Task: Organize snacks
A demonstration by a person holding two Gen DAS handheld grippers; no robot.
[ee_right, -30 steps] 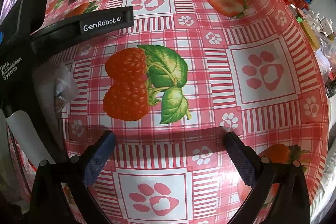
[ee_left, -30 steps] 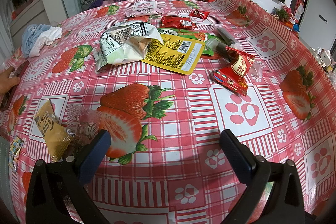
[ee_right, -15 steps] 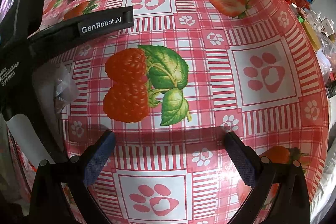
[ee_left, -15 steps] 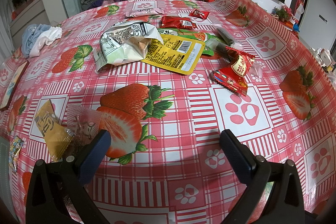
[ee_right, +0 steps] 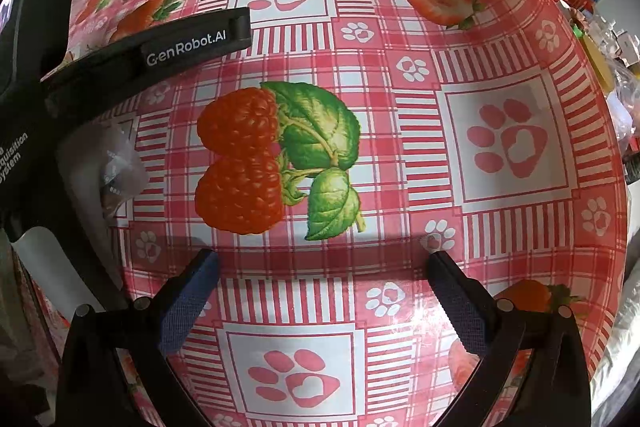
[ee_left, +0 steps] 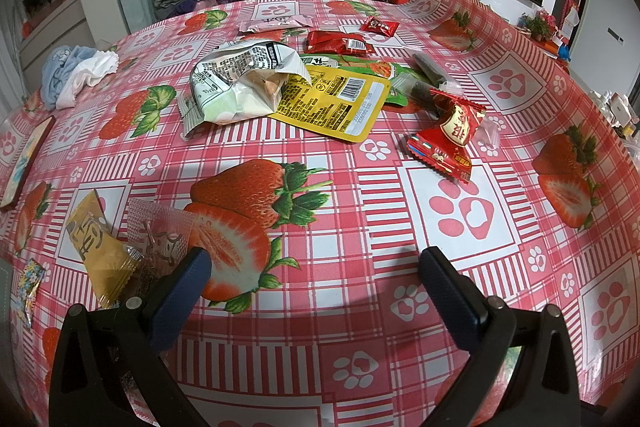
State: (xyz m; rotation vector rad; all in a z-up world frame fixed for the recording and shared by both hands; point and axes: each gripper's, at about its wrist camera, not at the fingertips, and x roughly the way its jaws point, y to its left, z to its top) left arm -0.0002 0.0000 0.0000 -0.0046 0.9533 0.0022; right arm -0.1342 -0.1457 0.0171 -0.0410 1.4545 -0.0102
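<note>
Tablecloth: your whole work surface is the red plaid cloth (ee_left: 320,307) with strawberries and paw prints – it curls up at the far right edge.
Left gripper: yours (ee_left: 312,267) is spread wide with nothing between the jaws, low over the near edge of the table.
Right gripper: same deal, (ee_right: 322,267) is released and empty, sitting over bare cloth just this side of the printed raspberry.
Other rig: from your right camera the black left-hand unit marked GenRobot.AI (ee_right: 184,45) crosses the left side and hides part of the cloth.
Snack pile: mid-table, well beyond your left jaws – one crumpled white-green bag (ee_left: 240,87), one flat yellow pouch (ee_left: 336,103) partly under it, one green pack (ee_left: 376,71) tucked behind.
Red packs: three – one big candy wrapper (ee_left: 448,139) right of the pile, two smaller ones (ee_left: 340,41) (ee_left: 379,25) farther back.
Near-left bits: one orange-yellow packet (ee_left: 98,247) and one clear wrapper (ee_left: 160,235), right beside your left finger (ee_left: 180,291).
Clutter: a bundle of blue and white cloth (ee_left: 76,71) at the far left edge.
</note>
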